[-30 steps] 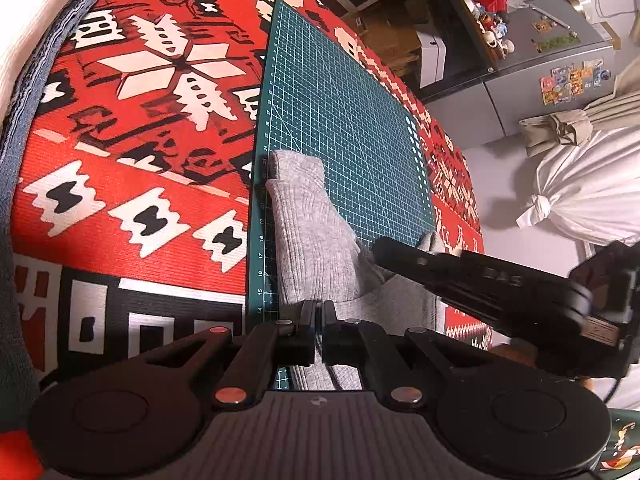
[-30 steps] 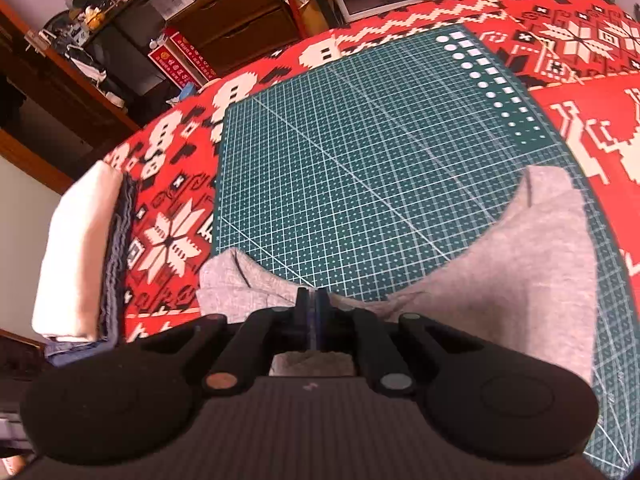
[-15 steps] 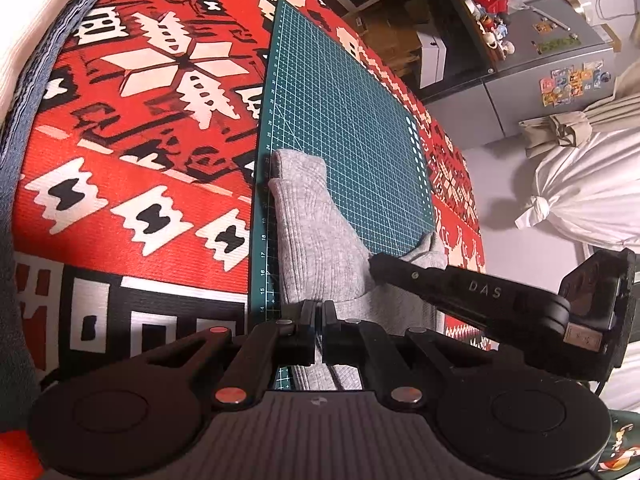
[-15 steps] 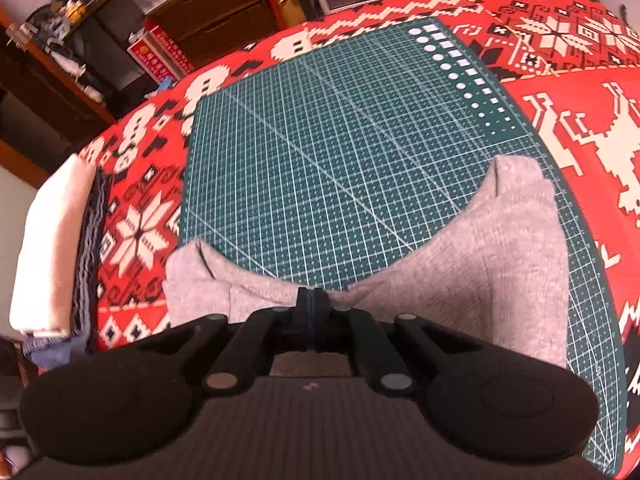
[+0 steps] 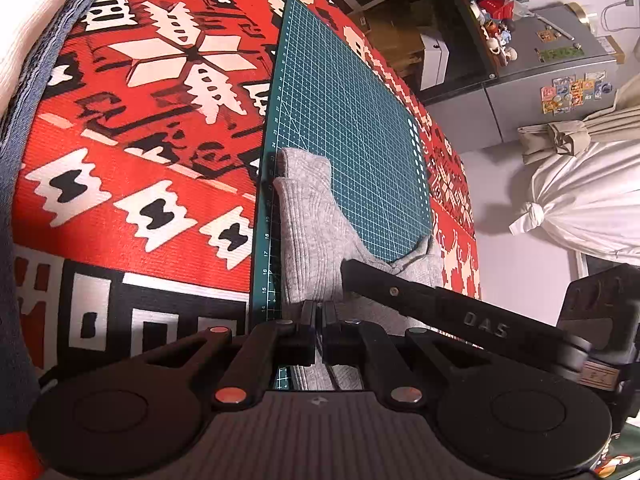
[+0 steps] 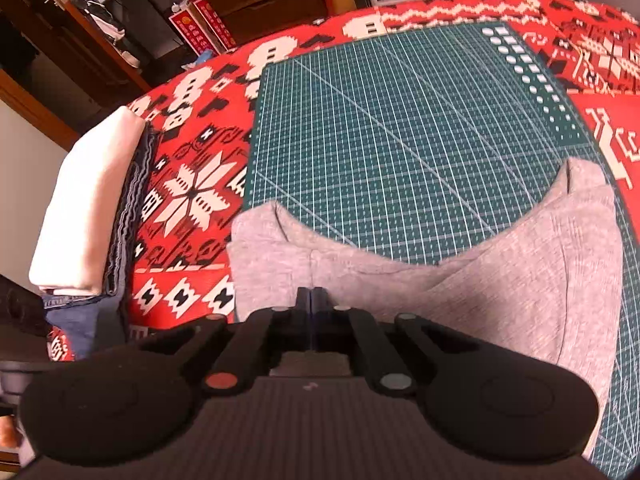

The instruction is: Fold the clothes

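Observation:
A grey knit garment point(image 5: 310, 232) lies on the near part of a green cutting mat point(image 5: 348, 132). In the right wrist view the grey garment point(image 6: 520, 264) spreads across the mat point(image 6: 400, 128), with two ends reaching away at the left and right. My left gripper point(image 5: 319, 312) is shut on the garment's near edge. My right gripper point(image 6: 312, 300) is shut on the garment's near fold too. In the left wrist view the right gripper's black body point(image 5: 460, 312) crosses from the right, its tip on the cloth.
A red patterned cloth point(image 5: 140, 140) covers the table under the mat. A stack of folded white and denim clothes point(image 6: 88, 208) sits at the table's left edge. Shelves point(image 6: 120, 20), a grey fridge point(image 5: 540, 88) and a white tied bag point(image 5: 580, 204) stand beyond the table.
Both grippers stay shut on the grey garment. The right wrist view has shifted, so the garment and the mat sit further right and the folded stack looms larger.

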`<move>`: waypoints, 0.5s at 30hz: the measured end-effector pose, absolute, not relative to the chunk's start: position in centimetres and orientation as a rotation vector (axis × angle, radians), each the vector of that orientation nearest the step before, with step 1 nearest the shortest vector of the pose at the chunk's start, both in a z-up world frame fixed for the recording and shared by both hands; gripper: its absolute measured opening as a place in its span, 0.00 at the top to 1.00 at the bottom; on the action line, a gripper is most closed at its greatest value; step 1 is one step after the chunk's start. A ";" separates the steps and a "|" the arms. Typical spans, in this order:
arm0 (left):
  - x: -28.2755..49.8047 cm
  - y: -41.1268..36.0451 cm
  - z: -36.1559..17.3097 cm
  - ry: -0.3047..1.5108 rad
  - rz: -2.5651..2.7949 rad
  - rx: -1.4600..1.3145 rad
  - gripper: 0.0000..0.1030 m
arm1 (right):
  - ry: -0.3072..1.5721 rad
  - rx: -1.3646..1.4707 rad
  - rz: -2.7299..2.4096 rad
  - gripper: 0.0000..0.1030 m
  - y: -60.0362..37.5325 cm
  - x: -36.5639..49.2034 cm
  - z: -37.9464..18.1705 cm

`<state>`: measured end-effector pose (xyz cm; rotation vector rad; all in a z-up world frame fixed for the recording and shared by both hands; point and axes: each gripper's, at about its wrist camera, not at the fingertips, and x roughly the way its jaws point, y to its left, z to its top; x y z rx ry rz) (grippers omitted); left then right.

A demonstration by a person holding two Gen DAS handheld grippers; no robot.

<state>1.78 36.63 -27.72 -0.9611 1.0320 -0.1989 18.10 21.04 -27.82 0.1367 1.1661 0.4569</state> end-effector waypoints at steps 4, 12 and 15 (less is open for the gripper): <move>1.6 36.8 -27.5 1.026 -0.190 -0.975 0.97 | 1.164 0.176 0.465 0.96 20.5 18.3 -27.4; 1.6 38.2 -26.0 0.939 -0.201 -1.024 0.97 | 1.156 0.206 0.528 0.95 21.2 18.4 -26.0; 2.3 38.1 -26.3 0.952 -0.189 -1.029 0.97 | 1.175 0.182 0.518 0.95 21.9 18.8 -26.6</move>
